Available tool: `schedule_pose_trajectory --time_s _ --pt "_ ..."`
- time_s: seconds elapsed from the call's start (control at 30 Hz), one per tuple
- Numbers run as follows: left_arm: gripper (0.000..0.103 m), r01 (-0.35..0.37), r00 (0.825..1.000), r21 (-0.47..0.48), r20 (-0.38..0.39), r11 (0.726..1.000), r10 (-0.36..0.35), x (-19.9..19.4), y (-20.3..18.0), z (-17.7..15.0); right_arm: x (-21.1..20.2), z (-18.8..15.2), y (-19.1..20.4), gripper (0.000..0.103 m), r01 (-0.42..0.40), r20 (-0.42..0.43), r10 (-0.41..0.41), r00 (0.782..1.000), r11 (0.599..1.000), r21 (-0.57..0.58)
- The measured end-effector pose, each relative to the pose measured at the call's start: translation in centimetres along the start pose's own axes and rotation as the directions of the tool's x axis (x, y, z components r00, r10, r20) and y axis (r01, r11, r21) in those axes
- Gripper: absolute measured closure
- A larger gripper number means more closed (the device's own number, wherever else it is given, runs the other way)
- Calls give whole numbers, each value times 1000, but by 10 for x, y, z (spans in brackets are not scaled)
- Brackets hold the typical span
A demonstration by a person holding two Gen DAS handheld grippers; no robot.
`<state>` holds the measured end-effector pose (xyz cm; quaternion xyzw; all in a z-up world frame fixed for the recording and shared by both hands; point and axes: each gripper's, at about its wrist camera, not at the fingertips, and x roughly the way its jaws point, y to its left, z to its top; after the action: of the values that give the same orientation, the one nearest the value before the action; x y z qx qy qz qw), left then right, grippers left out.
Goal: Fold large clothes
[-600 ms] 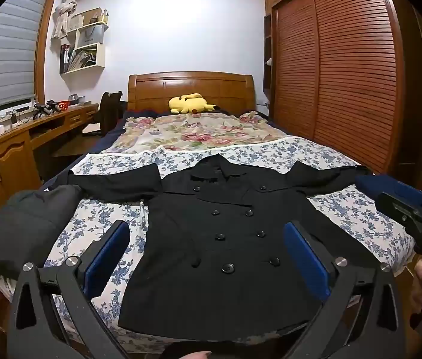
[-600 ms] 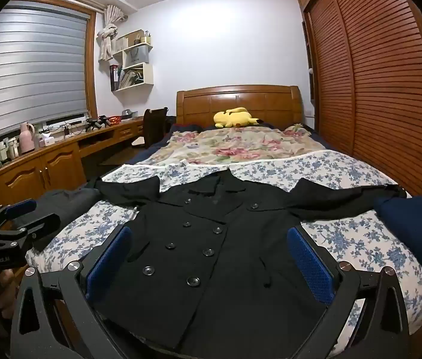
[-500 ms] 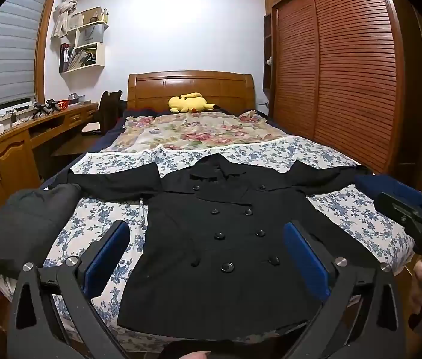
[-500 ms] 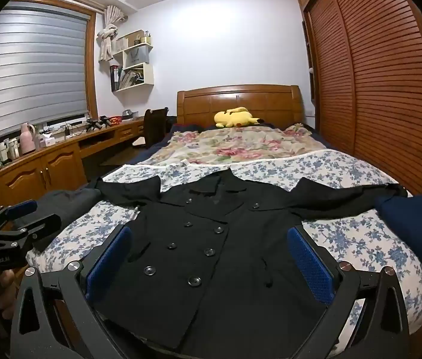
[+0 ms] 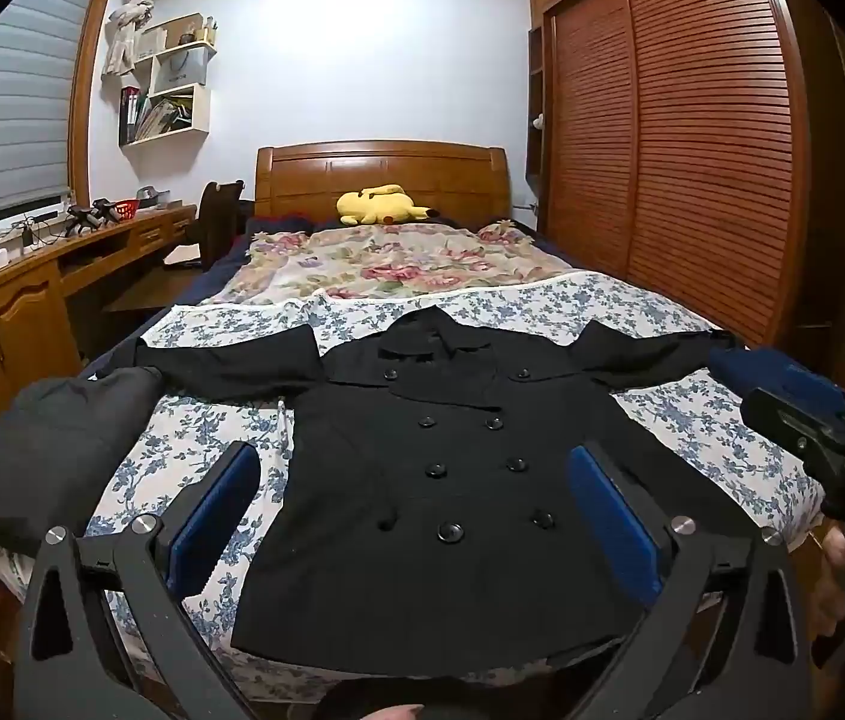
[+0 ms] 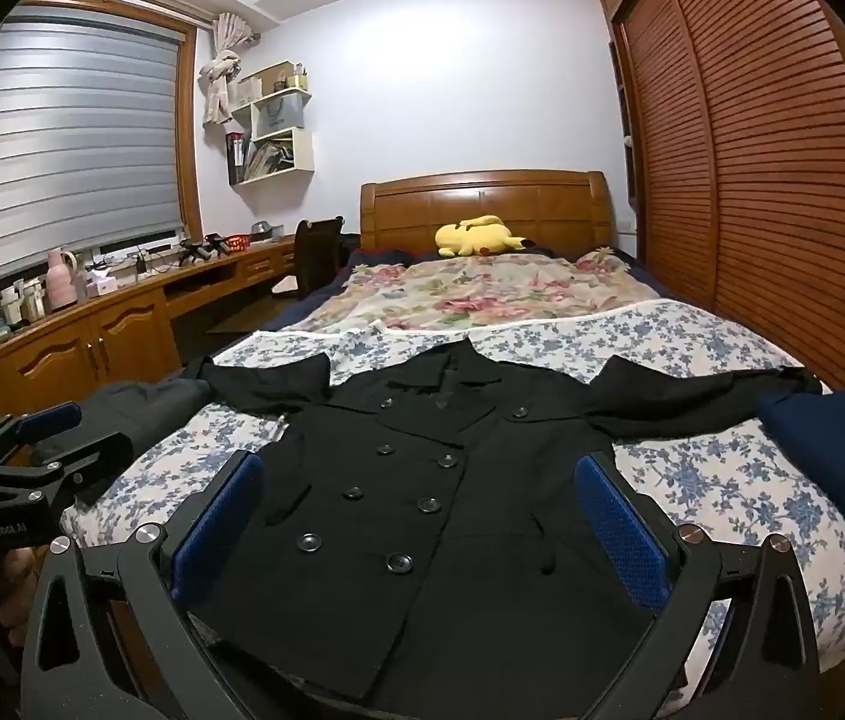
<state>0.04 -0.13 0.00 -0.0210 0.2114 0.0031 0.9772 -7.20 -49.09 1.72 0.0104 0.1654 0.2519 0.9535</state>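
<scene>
A black double-breasted coat (image 5: 452, 480) lies flat and face up on the bed, sleeves spread to both sides; it also shows in the right wrist view (image 6: 422, 492). My left gripper (image 5: 416, 516) is open and empty, held above the coat's hem. My right gripper (image 6: 422, 516) is open and empty, also above the hem. Each gripper shows at the edge of the other's view: the right one (image 5: 830, 450) and the left one (image 6: 32, 456).
The bed (image 5: 692, 420) has a blue floral sheet. A folded dark grey garment (image 5: 44, 450) lies at its left edge, a folded navy one (image 6: 836, 462) at its right. A yellow plush (image 5: 380, 204) is by the headboard. Desk cabinets stand left, wardrobe doors right.
</scene>
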Motion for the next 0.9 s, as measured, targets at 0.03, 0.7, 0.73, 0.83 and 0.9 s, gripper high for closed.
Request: schedule_pose_trajectory --time_s 0.03,0.7,0.73,0.83,0.9 --pt "0 -1 1000 -1 -2 1000 1 0 -1 1 1 0 1 0 -4 0 4 1000 1000 -4" --pt "0 -19 1000 3 4 1000 19 -2 0 3 -2 0 0 0 -11 -4 11 1000 1000 12" --pt "0 -19 1000 3 5 1000 19 -2 0 3 -2 1 0 0 -12 -4 12 1000 1000 12" --pt "0 -18 1000 3 5 1000 18 -2 0 3 -2 1 0 0 -11 -4 11 1000 1000 12" --pt "0 -19 1000 3 6 1000 19 -2 0 3 -2 1 1 0 -11 -4 11 1000 1000 11"
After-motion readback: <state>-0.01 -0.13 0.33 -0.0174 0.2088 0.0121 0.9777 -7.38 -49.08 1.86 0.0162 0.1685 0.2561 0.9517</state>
